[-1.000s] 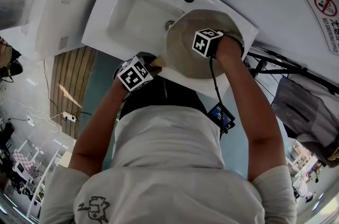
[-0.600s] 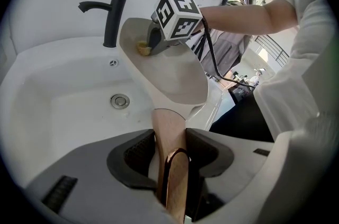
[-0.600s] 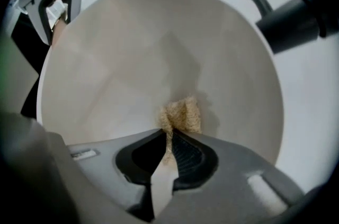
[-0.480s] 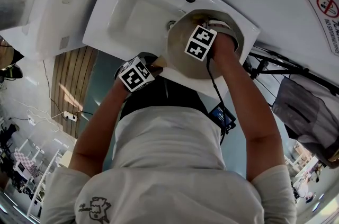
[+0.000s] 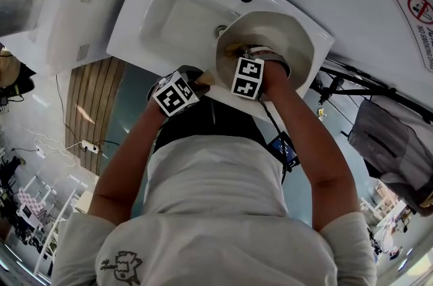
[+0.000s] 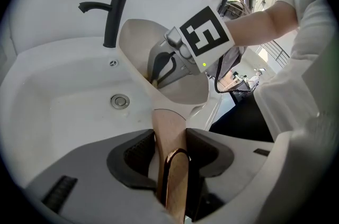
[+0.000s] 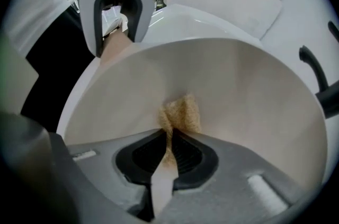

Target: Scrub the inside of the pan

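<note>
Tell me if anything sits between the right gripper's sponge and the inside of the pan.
Nothing visible does. The right gripper is shut on the sponge, which looks pressed straight against the bare inside of the pan. The left gripper clamps the handle, outside the bowl.

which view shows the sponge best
The right gripper view: the sponge sits close up, pinched in the right gripper against the inside of the pan. The head view shows only a tan sliver beside that gripper; the left gripper view mostly hides it behind the gripper.
</note>
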The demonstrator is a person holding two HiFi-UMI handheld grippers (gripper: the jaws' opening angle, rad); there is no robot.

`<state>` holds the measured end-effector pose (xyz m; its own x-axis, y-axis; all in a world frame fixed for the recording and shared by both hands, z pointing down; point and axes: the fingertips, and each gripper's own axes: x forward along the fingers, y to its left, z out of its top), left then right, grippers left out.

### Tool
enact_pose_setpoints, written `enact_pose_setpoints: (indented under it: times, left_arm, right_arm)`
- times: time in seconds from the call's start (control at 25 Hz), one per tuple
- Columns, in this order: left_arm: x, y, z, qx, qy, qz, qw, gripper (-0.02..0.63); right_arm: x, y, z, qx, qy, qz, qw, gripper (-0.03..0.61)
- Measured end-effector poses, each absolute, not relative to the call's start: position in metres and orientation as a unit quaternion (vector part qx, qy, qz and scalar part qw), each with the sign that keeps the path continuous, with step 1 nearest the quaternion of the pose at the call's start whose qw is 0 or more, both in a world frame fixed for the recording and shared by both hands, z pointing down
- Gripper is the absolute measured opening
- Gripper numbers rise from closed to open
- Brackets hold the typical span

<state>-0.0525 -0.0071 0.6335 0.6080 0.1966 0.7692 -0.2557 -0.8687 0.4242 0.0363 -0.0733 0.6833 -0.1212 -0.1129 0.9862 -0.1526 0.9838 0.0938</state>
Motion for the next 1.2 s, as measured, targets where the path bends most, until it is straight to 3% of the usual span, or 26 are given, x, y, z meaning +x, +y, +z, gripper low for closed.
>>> enact_pose_setpoints:
  times: [0.24,0.56,0.88,1.2]
  left_arm:
    - [-0.051,-0.007,0.632,0.858,-0.019,0.442,0.262,0.183]
    - [-0.05,-0.006,0.631,0.859,-0.015,0.442,0.258,0.183]
    - [-0.05,-0.005,0.63,0.857,-0.017,0.444,0.259,0.183]
    - [-0.051,-0.007,0.631,0.859,-0.02,0.443,0.257,0.183]
  right_arm:
    - [0.047,-0.022,0.695,0.028,-0.74,0.106,0.664,0.031]
    - [0.113,0.007,0.701,0.005,-0.651,0.209,0.73,0.031]
    - [0.167,-0.028,0.693,0.065,-0.603,0.201,0.769,0.032]
    - [0.169,-0.095,0.669,0.146,-0.616,0.119,0.765,0.034]
